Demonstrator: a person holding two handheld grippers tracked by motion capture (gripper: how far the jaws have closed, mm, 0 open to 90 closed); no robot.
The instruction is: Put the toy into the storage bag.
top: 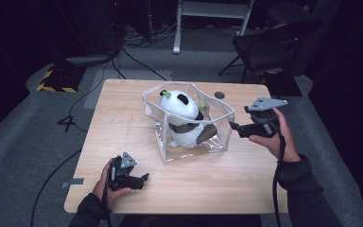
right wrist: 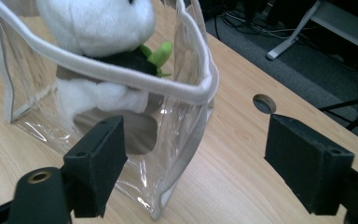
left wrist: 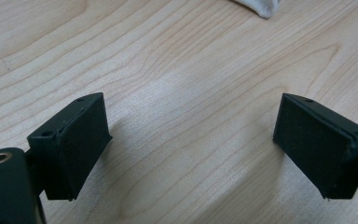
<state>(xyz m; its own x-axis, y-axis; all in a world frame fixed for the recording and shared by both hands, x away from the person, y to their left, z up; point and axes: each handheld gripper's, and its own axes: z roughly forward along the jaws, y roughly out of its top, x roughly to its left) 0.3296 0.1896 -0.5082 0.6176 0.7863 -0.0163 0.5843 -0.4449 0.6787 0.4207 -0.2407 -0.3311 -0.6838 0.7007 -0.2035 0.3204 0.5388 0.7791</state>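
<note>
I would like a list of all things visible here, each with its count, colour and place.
bag: 1, clear with white rim, standing open at mid-table.
panda: 1, white and black plush with green bits, inside the bag.
table: 1, light wood, with a round hole near the far edge.
chair: 1, black, on the floor beyond the table's far right corner.
frame: 1, white, on the floor behind the table.
cables: several, black, on the grey floor.
left gripper: 1, black, open, low over the table's near left.
right gripper: 1, black, open, beside the bag's right corner.
hands: 2, in dark sleeves, holding the grippers.
</note>
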